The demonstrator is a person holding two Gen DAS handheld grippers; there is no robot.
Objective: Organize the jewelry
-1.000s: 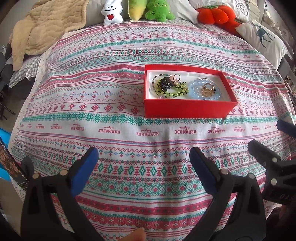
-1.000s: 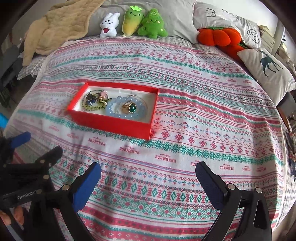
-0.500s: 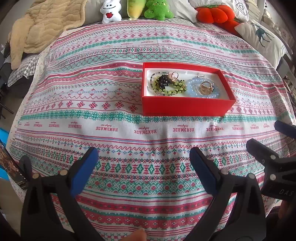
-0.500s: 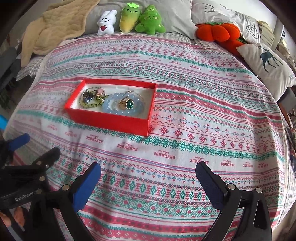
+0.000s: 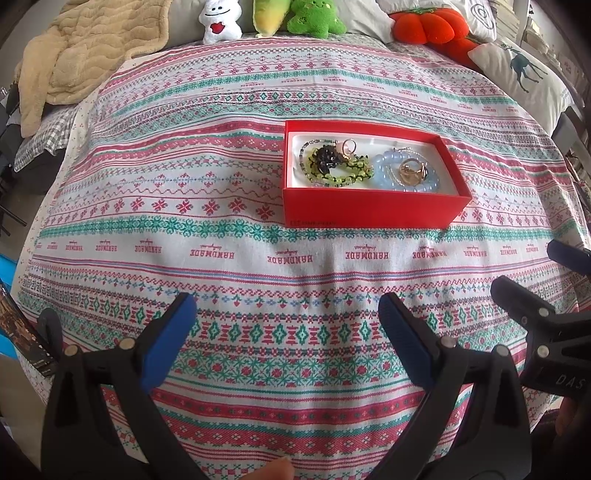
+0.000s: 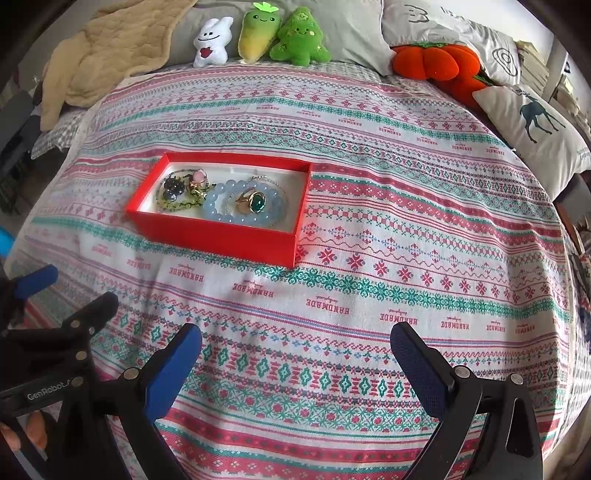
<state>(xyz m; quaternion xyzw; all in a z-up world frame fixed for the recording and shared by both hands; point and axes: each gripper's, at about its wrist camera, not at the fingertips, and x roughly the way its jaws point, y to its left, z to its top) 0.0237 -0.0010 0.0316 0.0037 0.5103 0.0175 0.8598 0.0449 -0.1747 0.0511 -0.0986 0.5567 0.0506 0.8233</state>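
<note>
A red jewelry box (image 5: 373, 212) (image 6: 218, 236) lies open on the patterned bedspread. Inside it are a green bead bracelet (image 5: 343, 173) (image 6: 177, 203) with a dark beaded piece, a pale blue bead bracelet (image 5: 388, 173) (image 6: 218, 199), a pink-stone ring (image 6: 199, 176) and a gold ring with a green stone (image 6: 253, 201) (image 5: 412, 172). My left gripper (image 5: 286, 332) is open and empty, well short of the box. My right gripper (image 6: 295, 354) is open and empty, in front of and right of the box.
Plush toys (image 6: 255, 35) and an orange pumpkin cushion (image 6: 432, 61) line the far edge. A beige blanket (image 5: 74, 55) lies at the back left and a deer pillow (image 6: 539, 125) at the right. The bed's edge falls away on the left.
Both grippers have tilted or drawn slightly back, so the box and plush toys sit a little higher in view. Both stay open and empty; the box has not moved.
</note>
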